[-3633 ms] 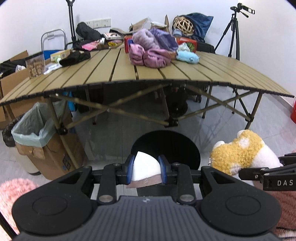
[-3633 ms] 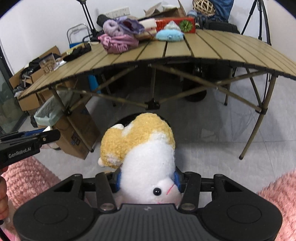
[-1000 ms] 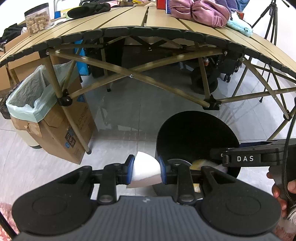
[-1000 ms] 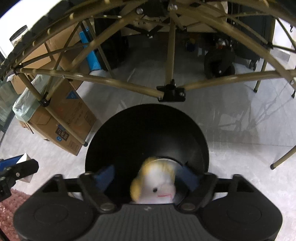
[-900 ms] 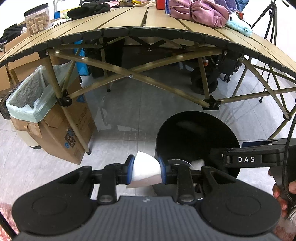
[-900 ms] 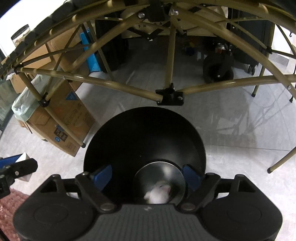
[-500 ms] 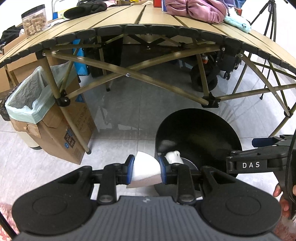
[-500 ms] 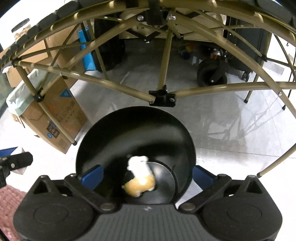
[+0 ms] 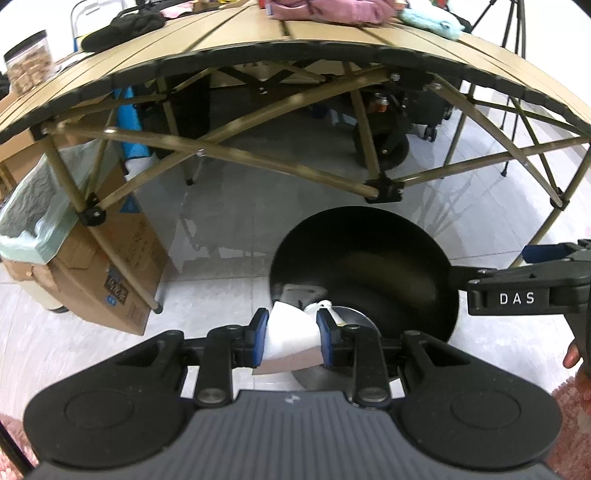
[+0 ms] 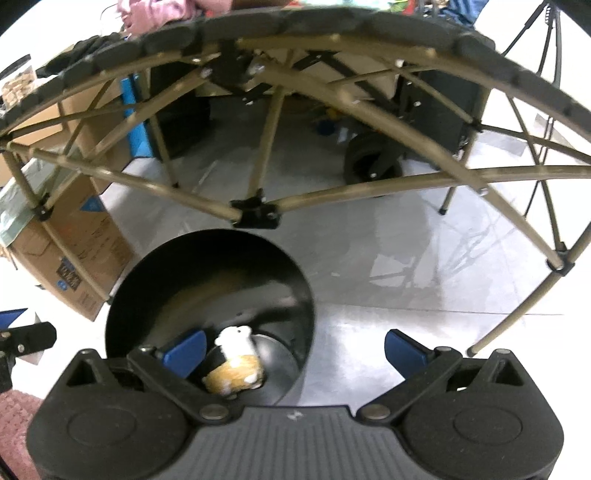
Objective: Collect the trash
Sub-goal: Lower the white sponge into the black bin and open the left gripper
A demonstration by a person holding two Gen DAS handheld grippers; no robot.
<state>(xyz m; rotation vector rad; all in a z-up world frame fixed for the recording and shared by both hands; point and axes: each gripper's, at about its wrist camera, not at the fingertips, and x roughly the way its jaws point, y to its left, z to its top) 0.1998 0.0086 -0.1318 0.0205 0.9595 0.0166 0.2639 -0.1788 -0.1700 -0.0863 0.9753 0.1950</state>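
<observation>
White paper wad (image 9: 290, 334) sits pinched in the left gripper (image 9: 290, 341) beside the black bin (image 9: 406, 236); released here, it could fall outside. Right gripper (image 10: 295, 350) gapes empty above the binned plush toy (image 10: 236, 363).

A slatted folding tabletop (image 9: 229, 48) spans twelve o'clock, with pink clothes (image 9: 325, 9) and a black garment (image 9: 122, 27) on it. At nine o'clock a cardboard box (image 9: 107, 258) stands beside a green-lined bin (image 9: 26, 206).
</observation>
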